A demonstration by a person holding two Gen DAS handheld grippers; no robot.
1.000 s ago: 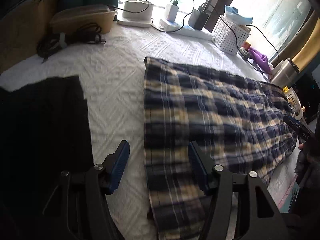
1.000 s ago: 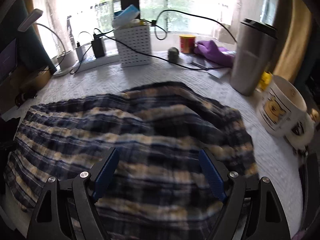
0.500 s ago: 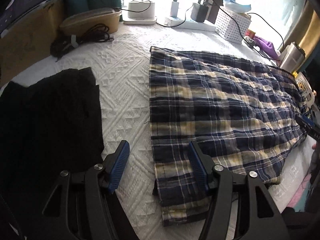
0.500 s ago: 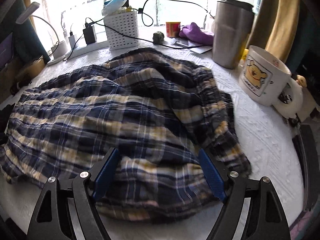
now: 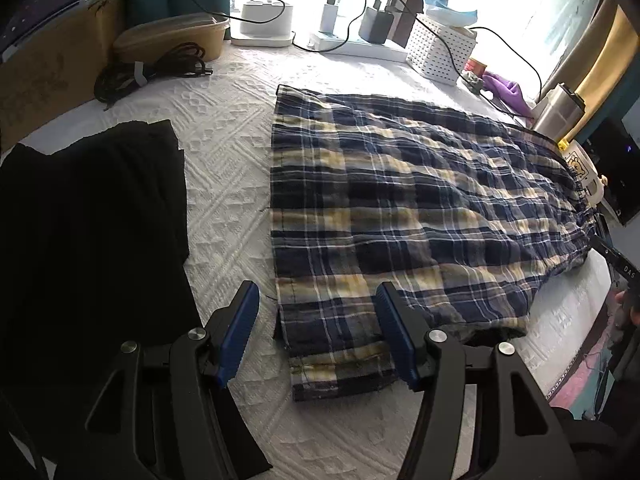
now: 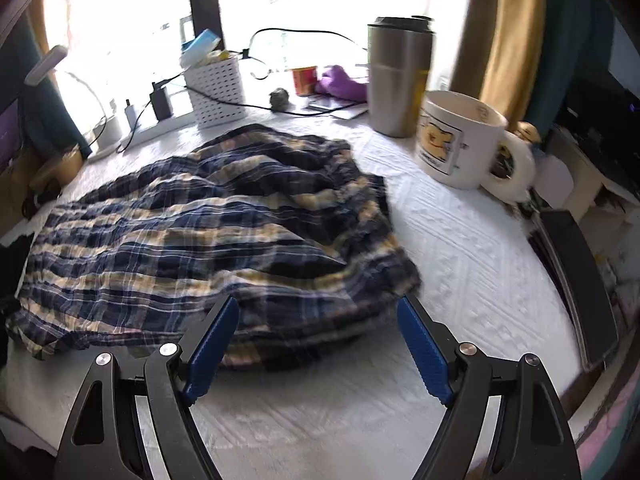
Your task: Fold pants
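Note:
Navy-and-yellow plaid pants [image 5: 400, 216] lie folded lengthwise on the white quilted table cover [image 5: 228, 168], leg hems at the left, bunched waist [image 6: 320, 184] at the right. My left gripper [image 5: 316, 320] hovers open above the near hem corner, its blue pads clear of the cloth. My right gripper [image 6: 316, 324] is open too, held just back from the rumpled waist edge with nothing between its fingers. The right gripper's tip shows at the far right edge in the left wrist view.
A black garment [image 5: 88, 248] lies left of the pants. Along the window stand a power strip with chargers [image 5: 352, 36], a white perforated basket [image 6: 216, 88], a steel tumbler [image 6: 396, 80] and a cartoon mug [image 6: 460, 140]. A coiled cable [image 5: 152, 72] and tan bowl [image 5: 172, 36] sit far left.
Both grippers have drawn back toward the near edge, so more of the pants and the white cover shows. Neither has taken hold of the cloth; the jaws kept their width.

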